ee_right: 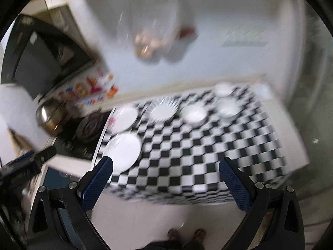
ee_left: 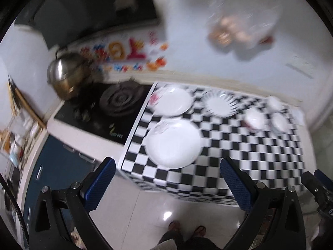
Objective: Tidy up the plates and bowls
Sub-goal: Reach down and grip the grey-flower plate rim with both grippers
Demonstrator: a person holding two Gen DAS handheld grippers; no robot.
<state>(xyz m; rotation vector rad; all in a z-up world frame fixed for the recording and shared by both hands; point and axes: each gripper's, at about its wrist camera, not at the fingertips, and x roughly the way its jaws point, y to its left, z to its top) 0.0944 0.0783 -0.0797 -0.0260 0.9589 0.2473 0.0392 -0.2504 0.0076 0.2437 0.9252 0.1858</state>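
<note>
On the checkered table (ee_left: 249, 156) (ee_right: 208, 156) lie three plates: a large white plate (ee_left: 173, 143) (ee_right: 122, 152) at the near left, a white plate (ee_left: 172, 102) (ee_right: 126, 118) behind it, and a plate with a dark rayed rim (ee_left: 220, 103) (ee_right: 164, 109). Three white bowls (ee_left: 255, 118) (ee_right: 194, 114) stand at the far right. My left gripper (ee_left: 167, 184) and right gripper (ee_right: 166, 184) both hang open above the table's near edge, holding nothing. Both views are blurred.
A black gas hob (ee_left: 108, 108) (ee_right: 83, 133) adjoins the table on the left, with a steel pot (ee_left: 66, 75) (ee_right: 50, 114) behind it. A clear bag (ee_left: 239, 27) (ee_right: 149, 39) hangs on the white wall. A person's feet (ee_left: 185, 229) stand on the tiled floor below.
</note>
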